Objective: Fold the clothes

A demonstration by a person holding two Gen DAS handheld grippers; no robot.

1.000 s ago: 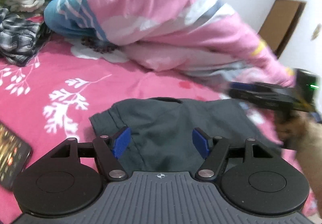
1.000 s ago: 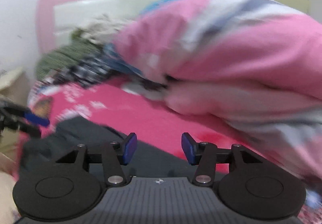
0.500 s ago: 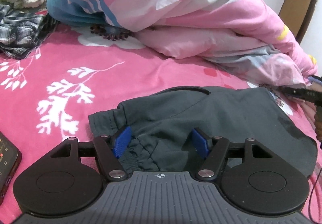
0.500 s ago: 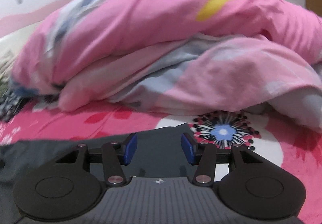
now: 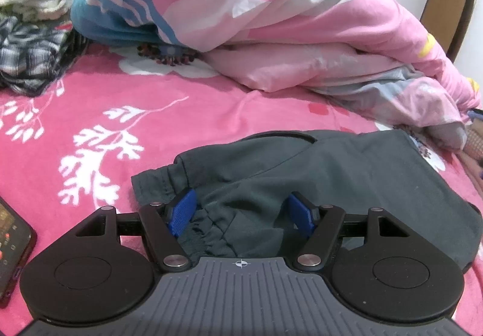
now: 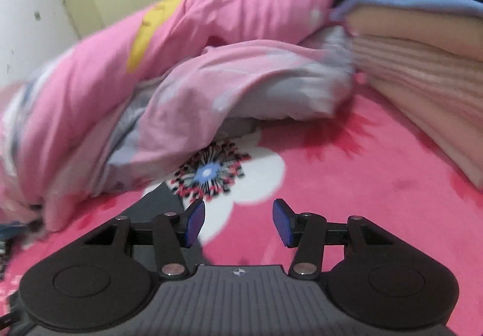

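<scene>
Matt cloth shorts [image 5: 332, 172]; fleecy bedspread [image 5: 151, 112]

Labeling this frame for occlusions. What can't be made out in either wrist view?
- Dark grey garment: left wrist view, near edge hidden behind the left gripper; garment type unclear.
- Phone: left wrist view, cut off by the left edge; screen unreadable.
- Right gripper: right wrist view is motion-blurred; only a dark corner of the garment shows.
- Folded stack: right wrist view, cut off by the right edge.
</scene>
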